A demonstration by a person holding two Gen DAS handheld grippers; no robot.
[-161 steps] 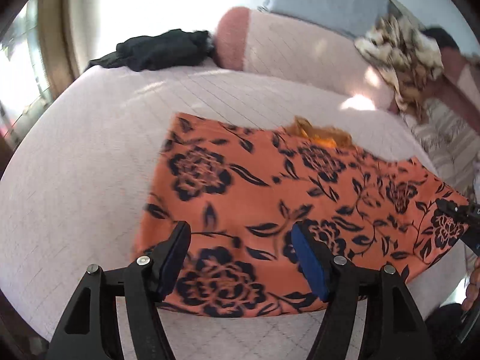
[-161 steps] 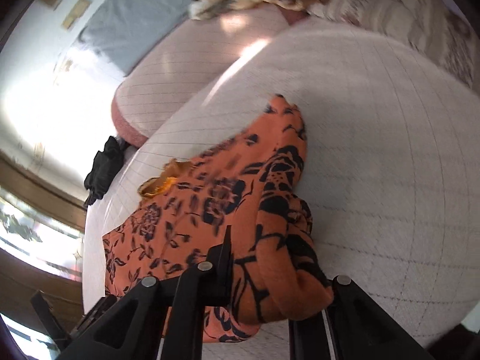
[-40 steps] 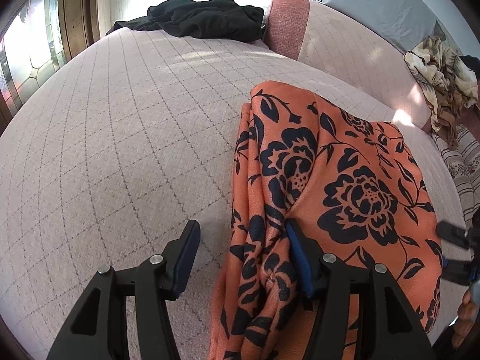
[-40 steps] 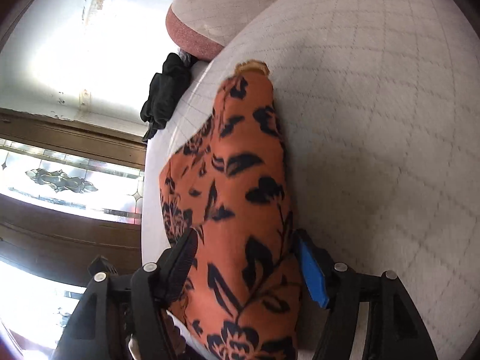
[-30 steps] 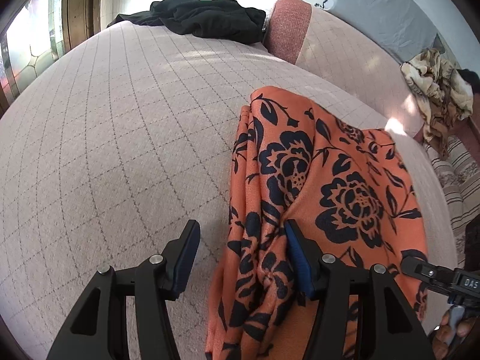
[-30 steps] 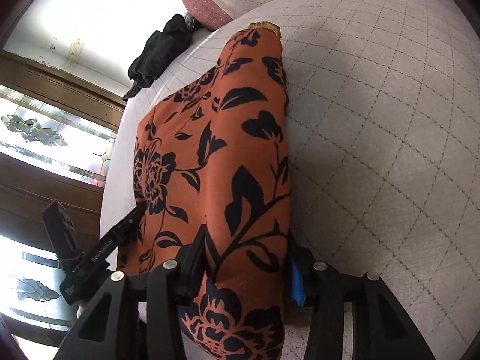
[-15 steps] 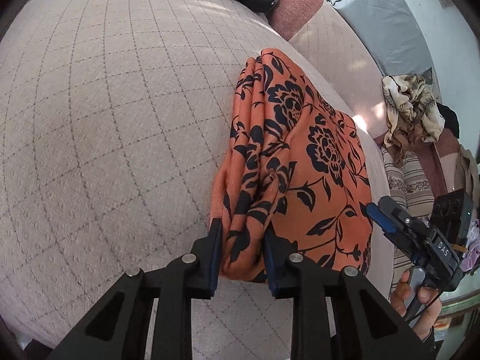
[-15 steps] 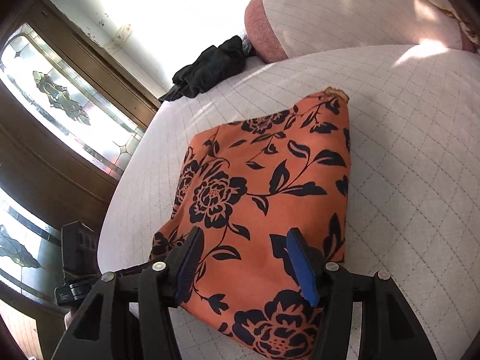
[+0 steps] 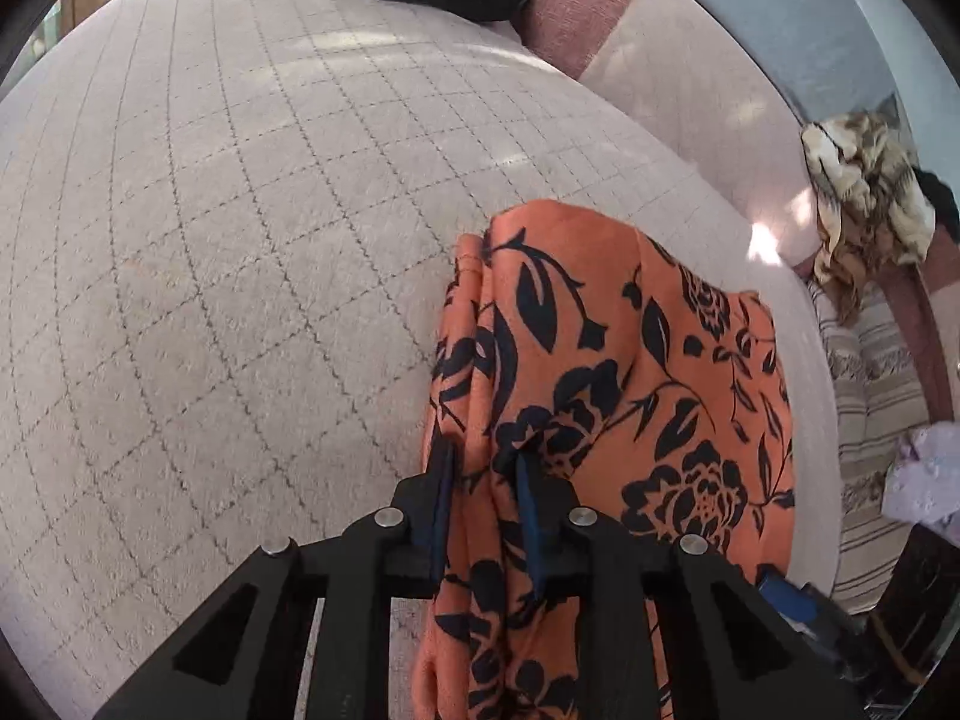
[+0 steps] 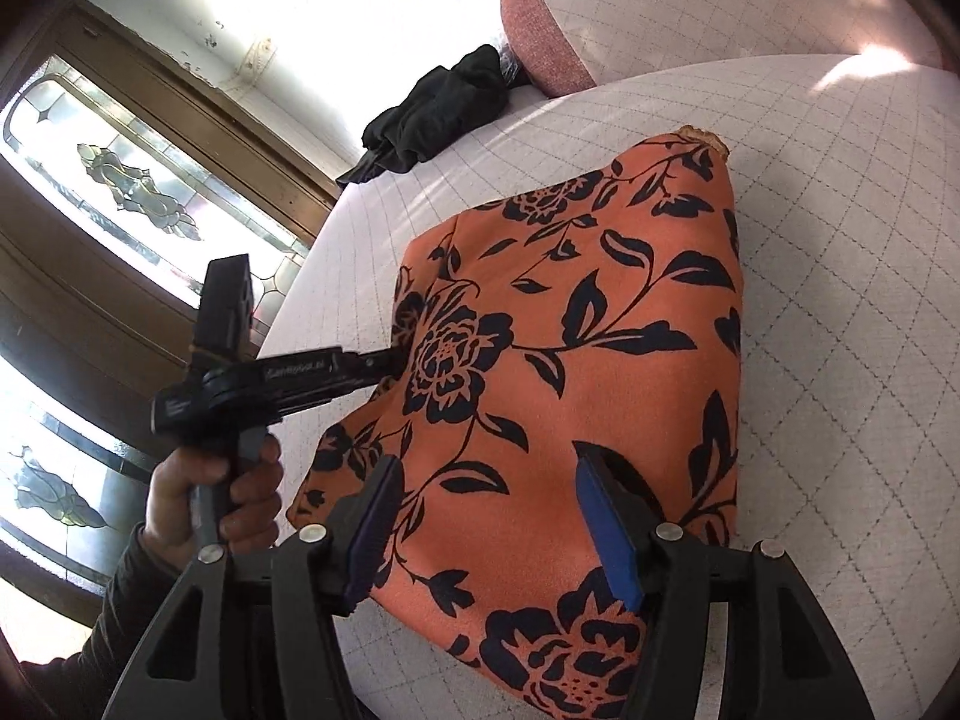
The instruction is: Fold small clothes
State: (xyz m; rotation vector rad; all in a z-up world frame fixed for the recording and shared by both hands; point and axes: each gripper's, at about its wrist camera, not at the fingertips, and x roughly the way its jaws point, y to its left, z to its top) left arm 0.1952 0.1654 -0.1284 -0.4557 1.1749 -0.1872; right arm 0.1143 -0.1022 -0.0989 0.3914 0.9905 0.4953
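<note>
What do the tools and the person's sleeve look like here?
Both tools are black plastic frames with triangular cutouts, silver screws and blue pads: the left tool, the right tool. White lettering marks the left tool's body. The left hand emerges from a dark sleeve.

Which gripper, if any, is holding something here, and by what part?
The left gripper has just closed on the orange floral garment, pinching its bunched folded edge. The right gripper has just been opening: its jaws stand apart above the cloth, holding nothing.
</note>
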